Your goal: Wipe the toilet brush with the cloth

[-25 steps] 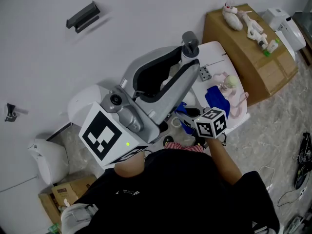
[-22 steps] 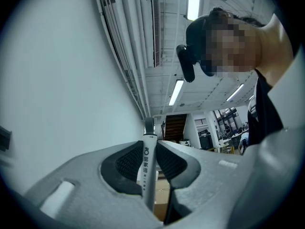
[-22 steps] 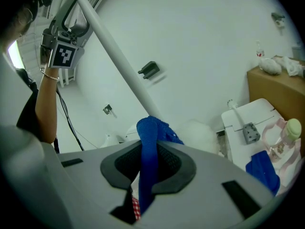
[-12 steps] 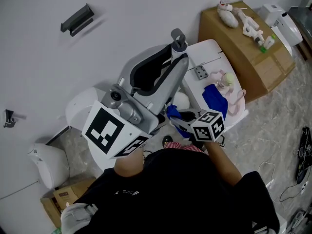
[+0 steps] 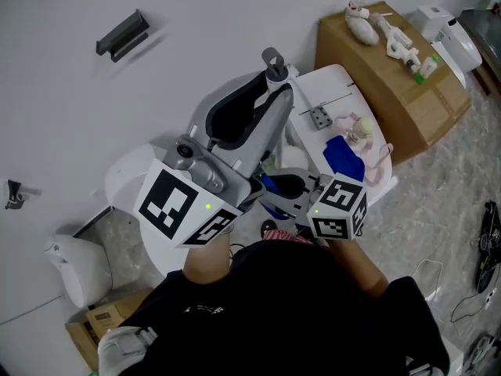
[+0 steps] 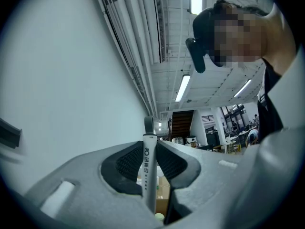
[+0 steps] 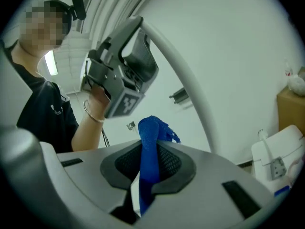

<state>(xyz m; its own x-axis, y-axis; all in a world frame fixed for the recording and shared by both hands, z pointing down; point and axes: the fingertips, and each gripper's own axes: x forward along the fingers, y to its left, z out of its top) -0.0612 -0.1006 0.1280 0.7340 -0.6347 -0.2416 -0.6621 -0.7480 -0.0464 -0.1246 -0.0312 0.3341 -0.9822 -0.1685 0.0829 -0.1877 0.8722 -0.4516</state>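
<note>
One change: right gripper [image 7: 150,149], cloth [image 7: 151,128] higher.

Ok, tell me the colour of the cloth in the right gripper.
Solid blue. The cloth shows best in the right gripper view, pinched between the jaws.

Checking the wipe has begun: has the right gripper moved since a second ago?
Yes. The right gripper has risen toward the camera; its cube looks larger against the white table.

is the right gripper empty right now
No, the right gripper view shows a blue cloth pinched between the closed jaws of the right gripper.
</note>
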